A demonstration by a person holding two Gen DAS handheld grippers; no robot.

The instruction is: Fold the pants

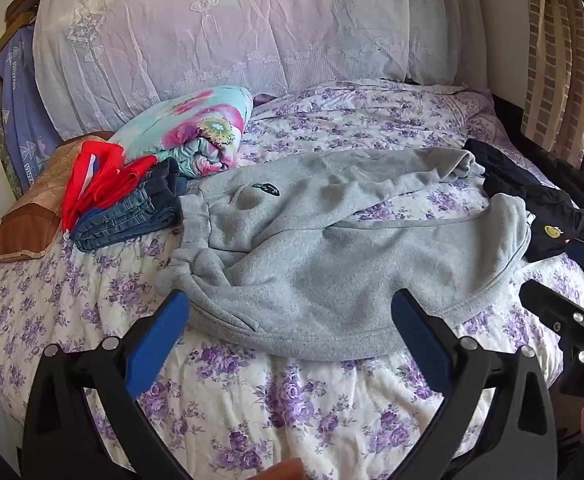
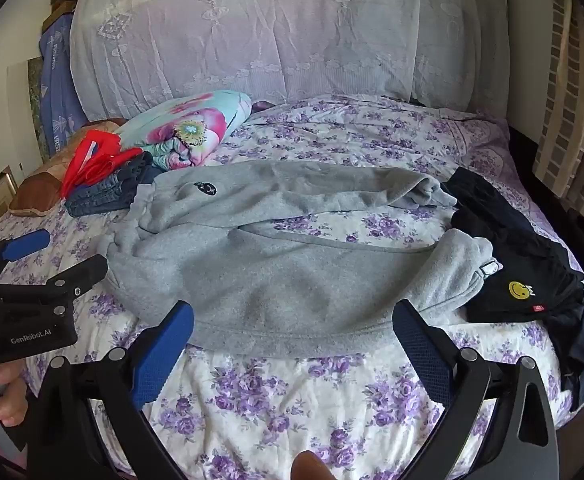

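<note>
pants (image 2: 276, 264): plain grey — small dark badge
bedsheet (image 2: 292, 400): white, purple flowers
folded quilt (image 2: 188, 128): turquoise, pink blooms
dark garment (image 2: 531, 280): black — yellow smiley
jeans (image 1: 132, 216): blue denim

black claw (image 1: 290, 312), blue pads (image 1: 158, 336), silver screws

Printed in white, "GenRobot.AI" on the black body of the left hand-held gripper (image 2: 46, 258); a yellow smiley-face patch on the black garment (image 2: 519, 264) at the bed's right edge; lettering on the hanging blue cloth (image 2: 58, 92) too blurred to read.
</note>
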